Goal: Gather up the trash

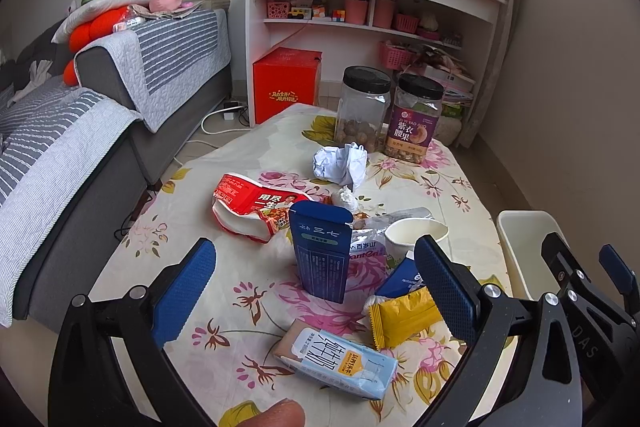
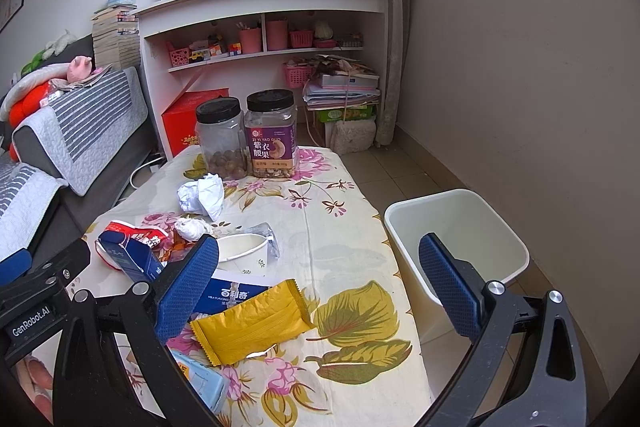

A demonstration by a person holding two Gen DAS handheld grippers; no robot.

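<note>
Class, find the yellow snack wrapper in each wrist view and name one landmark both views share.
Left wrist view: the yellow snack wrapper lies lower right of centre, beside the left gripper's right finger.
Right wrist view: it lies lower centre on the floral cloth.
Shared landmark: the purple-labelled nut jar at the table's far end.

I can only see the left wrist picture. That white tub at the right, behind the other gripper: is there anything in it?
Observer: The right wrist view looks down into the bin. The part of its inside that shows holds no trash.
Operator: The yellow wrapper is half hidden for me. How does it lie?
Observer: There it shows whole. The yellow wrapper lies flat, its top edge over a blue and white box.
Operator: Is the right gripper holding anything?
Observer: No. The right gripper is open, with nothing between its fingers.
</note>
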